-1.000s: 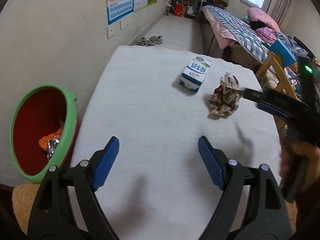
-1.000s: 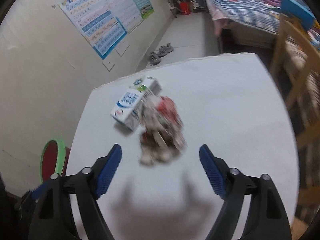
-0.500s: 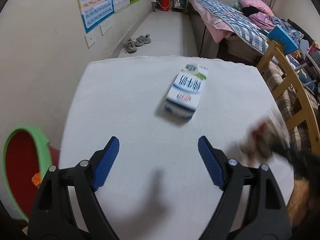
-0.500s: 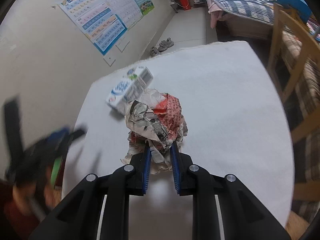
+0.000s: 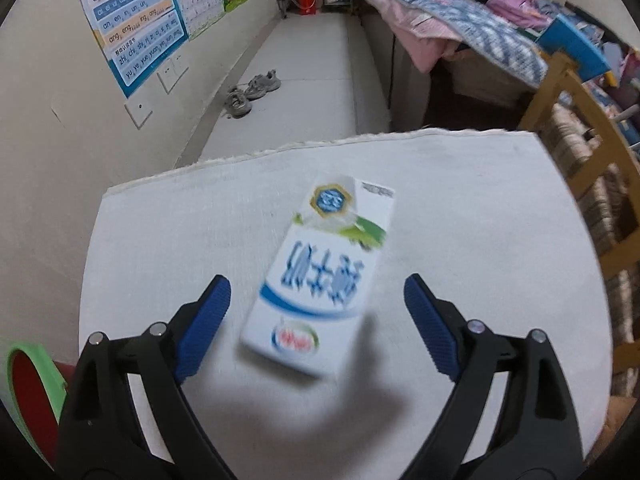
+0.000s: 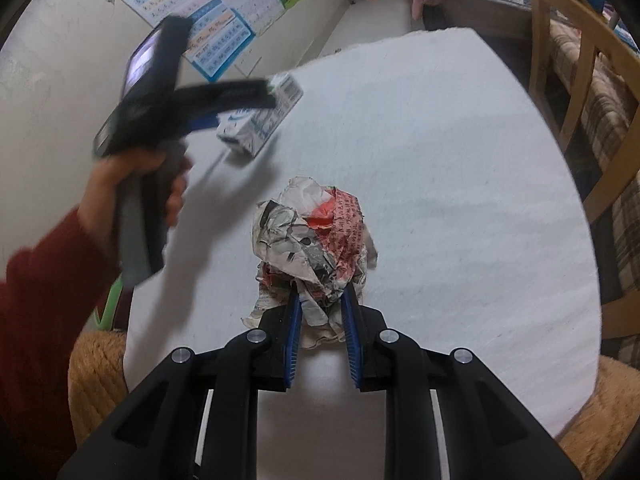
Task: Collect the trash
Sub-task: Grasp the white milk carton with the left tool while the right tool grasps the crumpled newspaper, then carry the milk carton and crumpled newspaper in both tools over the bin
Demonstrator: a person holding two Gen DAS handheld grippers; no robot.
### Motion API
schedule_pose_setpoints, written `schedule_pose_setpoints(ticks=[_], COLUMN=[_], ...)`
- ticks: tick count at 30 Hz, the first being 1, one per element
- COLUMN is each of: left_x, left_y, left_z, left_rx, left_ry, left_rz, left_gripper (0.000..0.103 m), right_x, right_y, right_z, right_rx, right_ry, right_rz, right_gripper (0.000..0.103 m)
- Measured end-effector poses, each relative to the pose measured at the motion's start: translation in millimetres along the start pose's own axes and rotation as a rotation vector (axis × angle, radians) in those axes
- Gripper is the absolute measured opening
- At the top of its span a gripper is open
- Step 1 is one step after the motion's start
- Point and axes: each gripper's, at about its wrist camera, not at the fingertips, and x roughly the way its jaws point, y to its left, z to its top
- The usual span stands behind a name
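Note:
A blue-and-white milk carton (image 5: pixel 332 240) lies flat on the white-covered table (image 5: pixel 500 208). My left gripper (image 5: pixel 316 284) hovers over the carton's near end. Its jaws are opening, with the carton between the blue pads (image 5: pixel 204 320) and neither pad touching it. In the right wrist view, my right gripper (image 6: pixel 320 292) is shut on a crumpled ball of printed paper (image 6: pixel 312 236) with red and grey print. Farther back in that view, a hand (image 6: pixel 140 176) in a red sleeve holds the left gripper (image 6: pixel 244 108) over the carton (image 6: pixel 264 120).
A red bin with a green rim (image 5: pixel 28 392) stands below the table's left edge. A wooden chair (image 5: pixel 580 184) stands at the right side, with a bed (image 5: pixel 460 28) behind it. Shoes (image 5: pixel 248 92) lie on the floor by the postered wall.
My right gripper closed on the paper ball and drew it back toward the near side. My left gripper swung from the bin side to over the carton, and its jaws spread a little wider.

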Motion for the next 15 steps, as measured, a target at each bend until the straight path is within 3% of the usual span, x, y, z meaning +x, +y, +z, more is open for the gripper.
schedule_pose_setpoints(ticks=[6, 8, 10, 15], left_x=[28.2, 30.8, 26.3, -3.8], left_y=[7.2, 6.4, 4.5, -1.7], left_z=[6.1, 5.0, 4.1, -5.7], left_rx=[-0.05, -0.052, -0.049, -0.031], left_ry=[0.08, 0.09, 0.082, 0.017], left_rz=[0.018, 0.001, -0.009, -0.014], left_gripper=[0.085, 0.073, 0.063, 0.06], right_x=[2.9, 2.0, 0.4, -1.4], right_y=[3.7, 1.5, -0.3, 1.3], right_z=[-1.9, -1.7, -0.3, -0.2], right_rx=[-0.004, 0.0, 0.004, 0.006], right_ry=[0.01, 0.011, 0.008, -0.001], right_rz=[0.008, 0.006, 0.003, -0.007], right_gripper=[0.02, 0.02, 0.02, 0.02])
